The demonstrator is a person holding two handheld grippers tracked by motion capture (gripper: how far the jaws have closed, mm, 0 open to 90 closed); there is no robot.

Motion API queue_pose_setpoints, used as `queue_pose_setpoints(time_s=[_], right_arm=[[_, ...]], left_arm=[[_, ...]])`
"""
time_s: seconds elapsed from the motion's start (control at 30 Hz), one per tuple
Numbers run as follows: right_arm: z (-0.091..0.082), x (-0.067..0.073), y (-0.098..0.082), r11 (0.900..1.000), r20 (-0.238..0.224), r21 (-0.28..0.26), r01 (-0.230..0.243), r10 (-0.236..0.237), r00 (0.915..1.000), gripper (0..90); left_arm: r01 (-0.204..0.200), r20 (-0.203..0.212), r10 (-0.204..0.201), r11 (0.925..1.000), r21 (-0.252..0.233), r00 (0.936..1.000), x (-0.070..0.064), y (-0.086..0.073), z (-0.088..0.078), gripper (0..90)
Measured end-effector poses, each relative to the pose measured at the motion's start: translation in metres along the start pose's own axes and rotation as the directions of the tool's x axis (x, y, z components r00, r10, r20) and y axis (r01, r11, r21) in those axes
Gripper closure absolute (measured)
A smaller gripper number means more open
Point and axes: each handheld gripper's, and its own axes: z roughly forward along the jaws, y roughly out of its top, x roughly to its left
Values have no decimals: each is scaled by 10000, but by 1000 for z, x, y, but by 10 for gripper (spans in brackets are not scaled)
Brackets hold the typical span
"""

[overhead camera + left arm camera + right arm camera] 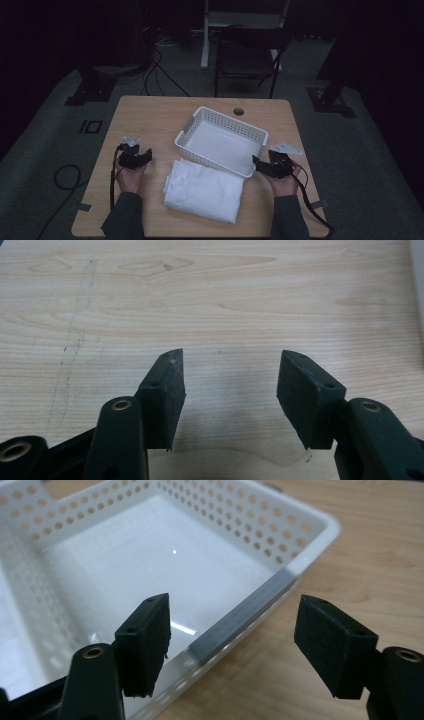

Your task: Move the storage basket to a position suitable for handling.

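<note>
A white perforated basket (256,132) stands empty at the middle of the wooden table (150,112). A folded white cloth (203,190) lies just in front of it, touching its near wall. My left gripper (141,154) rests at the table's left, open over bare wood (230,315), apart from the cloth. My right gripper (259,164) is open at the basket's near right corner. In the right gripper view its jaws straddle the basket's grey-handled rim (245,615) without touching it.
A round cable hole (238,111) sits near the table's far edge. A dark chair (247,57) and a white desk leg (205,40) stand beyond the table. Cables (160,75) trail on the floor. Bare table lies left of the basket.
</note>
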Motion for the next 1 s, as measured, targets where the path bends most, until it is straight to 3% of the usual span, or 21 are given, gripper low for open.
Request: queue_pose_setpoints(time_s=[0.27, 0.33, 0.77, 0.87, 1.0], right_arm=[[9, 9, -4, 9980, -377, 635, -29, 53, 9993, 416], [9, 10, -4, 9979, -177, 649, 21, -10, 9998, 461], [19, 2, 6, 9989, 1, 463, 23, -23, 10000, 592], [18, 3, 7, 9985, 7, 543, -79, 78, 10000, 600], [17, 9, 3, 9963, 73, 852, -87, 81, 9999, 496]], left_arm=[[-95, 738, 136, 9984, -559, 9972, -9, 11, -17, 418], [-42, 927, 100, 9981, -620, 9956, -10, 13, -20, 418], [-294, 1250, 439, 9929, -1153, 9912, -26, 22, -35, 418], [-242, 1264, 405, 9915, -1281, 9911, -26, 23, -38, 419], [-111, 1350, 310, 9893, -1455, 9904, -25, 25, -43, 419]])
